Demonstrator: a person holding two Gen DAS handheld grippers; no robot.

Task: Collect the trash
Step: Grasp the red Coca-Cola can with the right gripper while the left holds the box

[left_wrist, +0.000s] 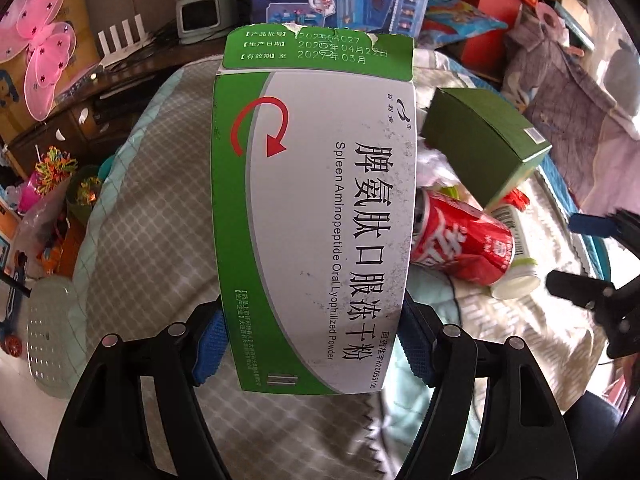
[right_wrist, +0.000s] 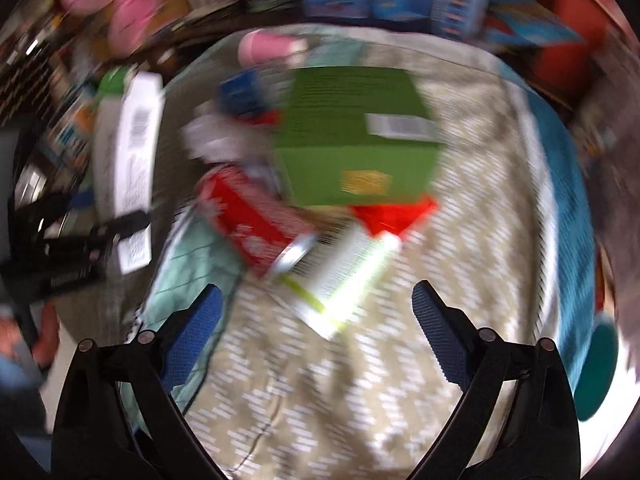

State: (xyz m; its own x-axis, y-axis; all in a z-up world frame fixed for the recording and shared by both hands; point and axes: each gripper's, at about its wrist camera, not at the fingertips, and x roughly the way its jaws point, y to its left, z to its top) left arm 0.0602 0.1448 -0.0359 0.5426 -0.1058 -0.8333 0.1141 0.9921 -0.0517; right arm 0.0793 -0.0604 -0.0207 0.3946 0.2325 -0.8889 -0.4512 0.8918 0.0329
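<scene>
Between the blue fingers [left_wrist: 208,344] of our left gripper [left_wrist: 308,350] we clamp a green-and-white medicine box [left_wrist: 316,216], lifted above the quilted bed [left_wrist: 160,184]. Our right gripper [right_wrist: 316,312] hangs with its fingers [right_wrist: 440,336] spread wide and nothing between them, above a blurred heap on the bed: a red can [right_wrist: 252,220], a green box [right_wrist: 356,144] and a white bottle [right_wrist: 344,280] just beside one another.

Left gripper [left_wrist: 312,344] clamped (something held) — right gripper [right_wrist: 316,328] spread wide.
</scene>
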